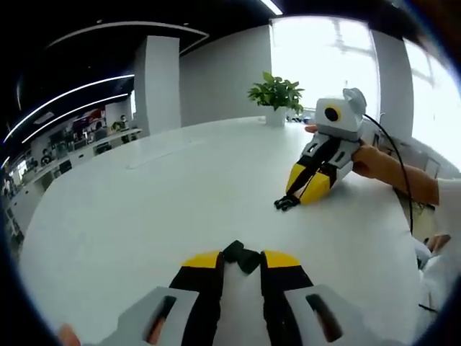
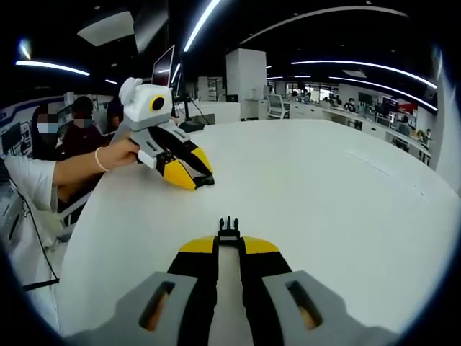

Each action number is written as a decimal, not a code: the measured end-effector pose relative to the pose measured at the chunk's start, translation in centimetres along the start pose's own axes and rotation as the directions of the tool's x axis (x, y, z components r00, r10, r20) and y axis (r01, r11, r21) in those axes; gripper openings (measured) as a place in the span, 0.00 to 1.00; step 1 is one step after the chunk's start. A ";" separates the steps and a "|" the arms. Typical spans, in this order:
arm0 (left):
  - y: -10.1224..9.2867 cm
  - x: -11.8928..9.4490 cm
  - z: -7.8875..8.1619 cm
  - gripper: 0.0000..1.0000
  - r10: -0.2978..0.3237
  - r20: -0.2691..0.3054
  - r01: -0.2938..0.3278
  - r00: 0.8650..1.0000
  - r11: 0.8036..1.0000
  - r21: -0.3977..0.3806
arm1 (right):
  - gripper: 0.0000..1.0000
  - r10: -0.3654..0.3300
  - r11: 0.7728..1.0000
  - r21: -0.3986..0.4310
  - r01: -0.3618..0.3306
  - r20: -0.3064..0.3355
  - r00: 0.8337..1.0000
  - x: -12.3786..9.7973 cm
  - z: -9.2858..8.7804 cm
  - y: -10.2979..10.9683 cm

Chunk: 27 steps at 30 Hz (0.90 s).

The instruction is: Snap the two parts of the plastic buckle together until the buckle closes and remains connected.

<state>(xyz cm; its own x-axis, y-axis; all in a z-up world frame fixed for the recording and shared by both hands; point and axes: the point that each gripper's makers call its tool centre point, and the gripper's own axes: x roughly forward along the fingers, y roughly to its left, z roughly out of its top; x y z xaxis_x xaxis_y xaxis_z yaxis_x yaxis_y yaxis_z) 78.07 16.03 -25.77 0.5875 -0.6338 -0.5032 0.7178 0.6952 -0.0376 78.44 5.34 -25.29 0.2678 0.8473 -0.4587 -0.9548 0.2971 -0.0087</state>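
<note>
The left gripper (image 1: 240,258) has its jaws clamped on the socket half (image 1: 241,255) of the buckle; the right gripper (image 2: 229,241) pinches the pronged half (image 2: 228,229). Both hover well apart over the white counter (image 1: 180,194). Line prongs squarely with the socket mouth, then press straight in.

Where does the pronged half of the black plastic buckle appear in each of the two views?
Left gripper view: the pronged black plastic buckle half sits right of centre, at the tip of the right gripper.
Right gripper view: the same half sits at bottom centre, clamped in that gripper, prongs pointing away.
Shared landmark: the white round table.
</note>
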 end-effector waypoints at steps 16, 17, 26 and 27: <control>-0.7 -1.4 -0.3 0.20 -0.190 -0.002 0.190 0.982 0.981 0.026 | 0.11 0.134 0.989 -0.059 -0.135 -0.022 0.991 0.2 -0.1 2.1; -1.0 -1.5 -0.3 0.20 -0.197 -0.001 0.196 0.980 0.980 0.031 | 0.11 0.140 0.988 -0.065 -0.141 -0.026 0.990 0.2 -0.1 2.3; -2.7 -2.1 -0.8 0.20 -0.273 -0.013 0.273 0.962 0.961 0.042 | 0.11 0.162 0.982 -0.087 -0.165 -0.037 0.986 0.0 0.0 2.5; -2.9 -2.1 -0.9 0.20 -0.279 -0.021 0.280 0.960 0.959 0.051 | 0.11 0.166 0.982 -0.088 -0.169 -0.037 0.985 0.0 -0.1 2.6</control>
<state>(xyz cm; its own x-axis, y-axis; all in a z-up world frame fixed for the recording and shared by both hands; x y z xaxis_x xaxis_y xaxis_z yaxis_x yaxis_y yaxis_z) 74.40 15.64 -25.44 0.3562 -0.7954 -0.4904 0.8716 0.4720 -0.1325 75.94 6.08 -25.40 0.1003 0.8682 -0.4859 -0.9939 0.1097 -0.0091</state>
